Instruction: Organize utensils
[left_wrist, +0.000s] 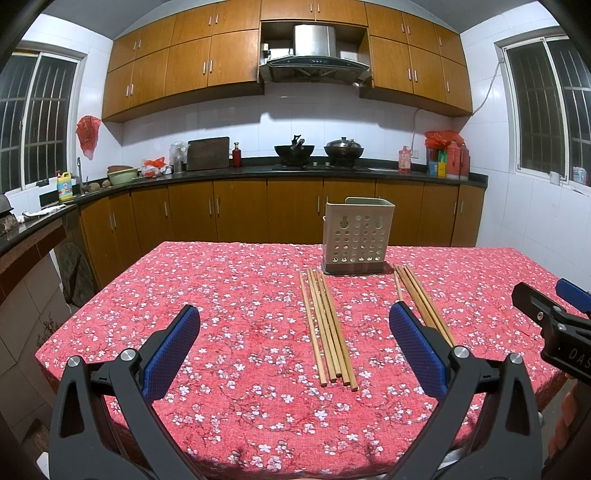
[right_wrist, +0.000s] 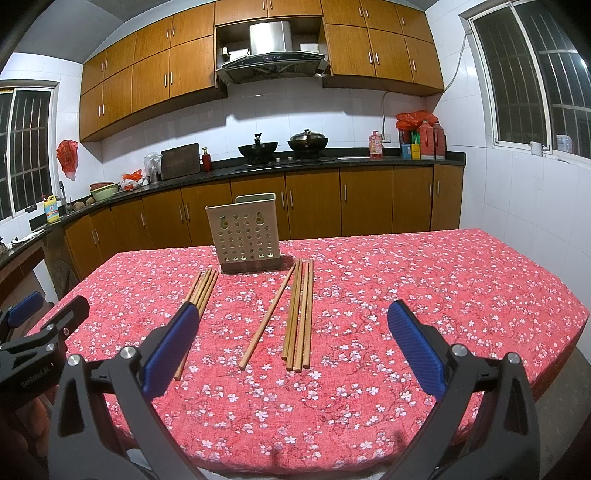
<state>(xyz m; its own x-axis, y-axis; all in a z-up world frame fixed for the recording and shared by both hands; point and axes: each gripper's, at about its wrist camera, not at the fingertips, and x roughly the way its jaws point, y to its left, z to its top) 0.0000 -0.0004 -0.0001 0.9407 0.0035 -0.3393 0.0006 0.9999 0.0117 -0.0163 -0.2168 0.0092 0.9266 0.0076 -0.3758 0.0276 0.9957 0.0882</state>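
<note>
Floral tablecloth (left_wrist: 229, 295), chopsticks (left_wrist: 328, 325) lengthwise toward holder (left_wrist: 356, 236), tongs (left_wrist: 295, 354) spread.

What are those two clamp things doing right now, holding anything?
Left gripper: open, holding nothing, above the chopsticks.
Right gripper: open, holding nothing.

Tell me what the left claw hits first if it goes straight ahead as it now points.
Probably the left bundle of chopsticks, lying on the tablecloth between the open left claw fingers. The holder stands beyond, slightly right. Depth is uncertain.
</note>
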